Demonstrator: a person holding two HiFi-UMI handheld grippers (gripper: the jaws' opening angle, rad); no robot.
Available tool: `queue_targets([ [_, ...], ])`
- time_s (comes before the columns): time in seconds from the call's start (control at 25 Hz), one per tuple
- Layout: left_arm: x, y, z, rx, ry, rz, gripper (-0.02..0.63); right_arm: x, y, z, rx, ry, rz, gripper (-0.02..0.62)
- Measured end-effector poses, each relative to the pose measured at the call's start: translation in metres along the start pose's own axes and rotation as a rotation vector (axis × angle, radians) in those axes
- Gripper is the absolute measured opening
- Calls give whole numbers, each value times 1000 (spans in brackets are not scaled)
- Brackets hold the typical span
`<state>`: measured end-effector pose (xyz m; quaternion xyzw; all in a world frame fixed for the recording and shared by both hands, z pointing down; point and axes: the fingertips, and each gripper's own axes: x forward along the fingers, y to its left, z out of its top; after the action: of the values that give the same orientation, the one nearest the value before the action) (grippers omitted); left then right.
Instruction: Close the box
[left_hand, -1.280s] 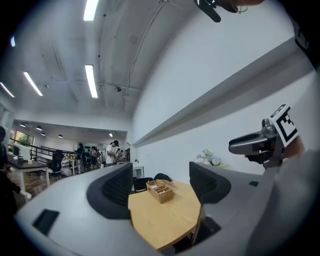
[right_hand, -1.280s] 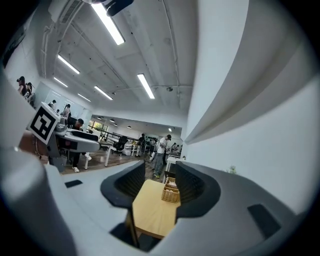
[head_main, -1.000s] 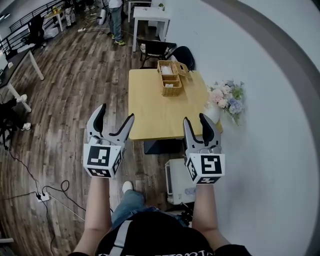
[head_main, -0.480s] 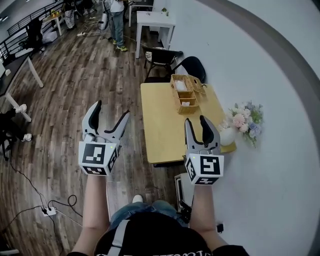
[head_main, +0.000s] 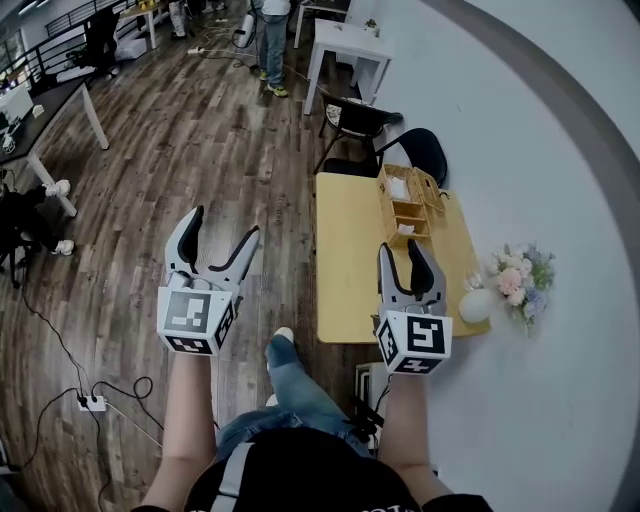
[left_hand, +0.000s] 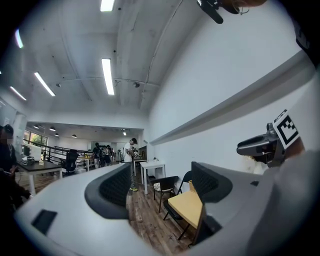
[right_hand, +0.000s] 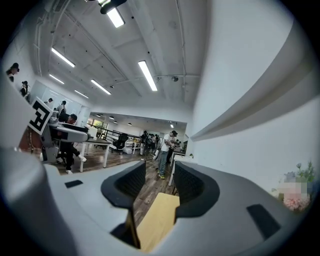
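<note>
Head view, left to right. The left gripper is held over the dark wood-plank floor, jaws wide apart with nothing between them, well left of the table. The yellow rectangular table is partly covered by the right gripper. Its jaws stand apart and empty and have just been closing a little. The tan woven wicker box sits at the table's far end, beyond the right gripper and apart from it. Its compartments are too small to read, and its lid's position is unclear. A white round vase stands at the table's right edge. Each gripper's cube bears only black-and-white square markers.
</note>
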<state>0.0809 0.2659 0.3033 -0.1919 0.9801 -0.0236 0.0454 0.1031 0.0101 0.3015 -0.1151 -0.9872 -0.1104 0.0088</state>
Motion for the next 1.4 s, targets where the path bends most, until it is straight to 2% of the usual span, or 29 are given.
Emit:
queue_targets([
  [0.2, 21, 33, -12, 4, -7, 31, 367, 50, 13, -5, -7, -7, 44, 173],
  [0.4, 66, 69, -26, 14, 22, 20, 367, 116, 22, -7, 6, -2, 53, 173],
  [0.76, 191, 104, -38, 46, 38, -93, 367, 224, -8, -23, 68, 19, -36, 173],
  [1.04, 276, 82, -62, 29, 73, -217, 367, 261, -56, -54, 98, 79, -141, 173],
  [1.4, 347, 17, -62, 32, 53, -387, 367, 218, -131, -71, 124, 100, -348, 172],
])
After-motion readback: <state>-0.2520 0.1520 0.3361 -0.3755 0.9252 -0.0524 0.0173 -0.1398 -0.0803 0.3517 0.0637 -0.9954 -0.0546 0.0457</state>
